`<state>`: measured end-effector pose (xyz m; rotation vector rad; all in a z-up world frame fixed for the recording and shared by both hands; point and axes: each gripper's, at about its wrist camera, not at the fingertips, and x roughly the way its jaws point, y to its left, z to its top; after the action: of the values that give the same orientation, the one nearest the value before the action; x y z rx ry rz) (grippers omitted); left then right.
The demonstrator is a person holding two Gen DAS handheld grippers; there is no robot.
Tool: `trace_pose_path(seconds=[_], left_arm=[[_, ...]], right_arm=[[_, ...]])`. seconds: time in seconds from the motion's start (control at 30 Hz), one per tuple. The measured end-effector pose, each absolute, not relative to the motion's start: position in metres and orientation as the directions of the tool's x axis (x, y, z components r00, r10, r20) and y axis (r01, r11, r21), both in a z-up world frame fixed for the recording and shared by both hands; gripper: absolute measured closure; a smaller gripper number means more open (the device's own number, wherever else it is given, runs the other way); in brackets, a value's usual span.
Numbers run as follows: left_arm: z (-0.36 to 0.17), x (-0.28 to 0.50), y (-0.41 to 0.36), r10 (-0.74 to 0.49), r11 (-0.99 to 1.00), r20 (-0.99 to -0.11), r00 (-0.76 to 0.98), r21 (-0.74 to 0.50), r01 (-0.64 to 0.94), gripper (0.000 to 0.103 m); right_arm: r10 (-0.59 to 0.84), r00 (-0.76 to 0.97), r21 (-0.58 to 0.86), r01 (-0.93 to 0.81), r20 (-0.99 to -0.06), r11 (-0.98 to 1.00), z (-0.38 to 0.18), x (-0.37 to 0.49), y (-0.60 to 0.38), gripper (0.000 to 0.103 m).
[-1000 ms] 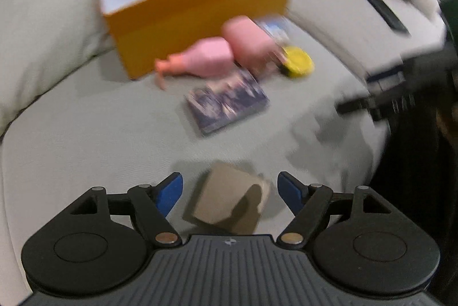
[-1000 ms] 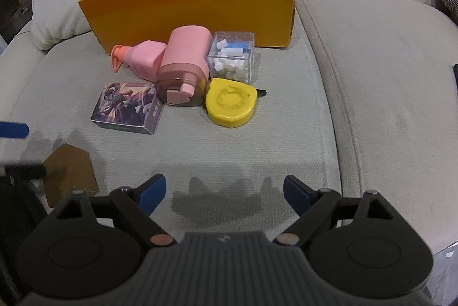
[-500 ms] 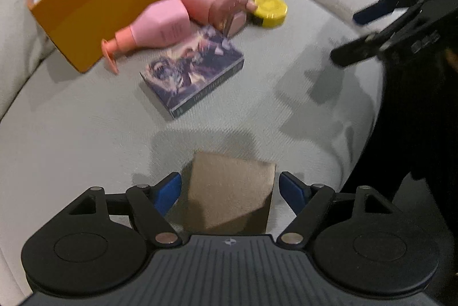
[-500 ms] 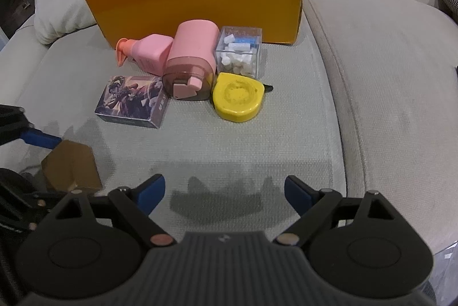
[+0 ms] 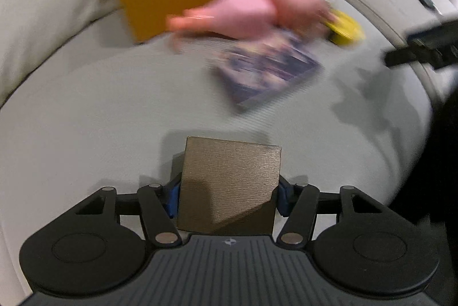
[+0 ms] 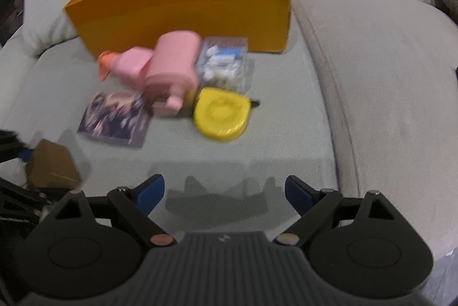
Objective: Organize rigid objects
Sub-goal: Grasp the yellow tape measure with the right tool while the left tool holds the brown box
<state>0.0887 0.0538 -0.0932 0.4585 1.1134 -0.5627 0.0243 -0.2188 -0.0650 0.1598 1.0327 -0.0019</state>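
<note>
Two grippers over a sofa: the left gripper (image 5: 227, 198) is closing on a brown block (image 5: 229, 183); the right gripper (image 6: 224, 191), at three o'clock, gapes empty.

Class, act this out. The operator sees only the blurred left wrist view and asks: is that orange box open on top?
Observer: Yes, the orange box is open-topped; its visible inside is white.
Operator: Good for my brown block. What's behind the yellow thing?
Observer: A clear case of small white pieces.
Operator: Right gripper carrying anything?
Observer: No, it is open and empty.
</note>
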Motion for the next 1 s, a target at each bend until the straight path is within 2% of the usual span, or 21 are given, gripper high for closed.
trace_pose_path(seconds=[0.2, 0.33, 0.47, 0.53, 0.7, 1.0], left_arm=[[-0.095, 0.118, 0.081, -0.138, 0.879, -0.917, 0.375, 0.061, 0.473, 0.034], [-0.095, 0.122, 0.084, -0.144, 0.885, -0.919, 0.368, 0.047, 0.463, 0.033], [-0.097, 0.121, 0.081, -0.138, 0.887, -0.921, 0.365, 0.049, 0.459, 0.031], [-0.099, 0.124, 0.082, -0.142, 0.89, -0.922, 0.359, 0.04, 0.455, 0.03], [-0.099, 0.123, 0.082, -0.135, 0.89, -0.926, 0.353, 0.043, 0.455, 0.03], [-0.102, 0.125, 0.078, -0.125, 0.888, -0.928, 0.35, 0.053, 0.458, 0.026]], right_arm=[[0.067, 0.515, 0.116, 0.064, -0.855, 0.991, -0.07, 0.053, -0.221, 0.015], [0.122, 0.519, 0.098, -0.075, -0.846, 0.992, -0.077, 0.072, -0.217, 0.022], [0.185, 0.509, 0.075, -0.228, -0.841, 0.971, -0.082, 0.087, -0.22, 0.023], [0.253, 0.483, 0.108, -0.308, -0.838, 0.945, -0.086, 0.094, -0.226, 0.025], [0.321, 0.422, 0.137, -0.411, -0.848, 0.902, -0.09, 0.111, -0.232, 0.024], [0.317, 0.371, 0.096, -0.506, -0.873, 0.857, -0.09, 0.117, -0.214, 0.02]])
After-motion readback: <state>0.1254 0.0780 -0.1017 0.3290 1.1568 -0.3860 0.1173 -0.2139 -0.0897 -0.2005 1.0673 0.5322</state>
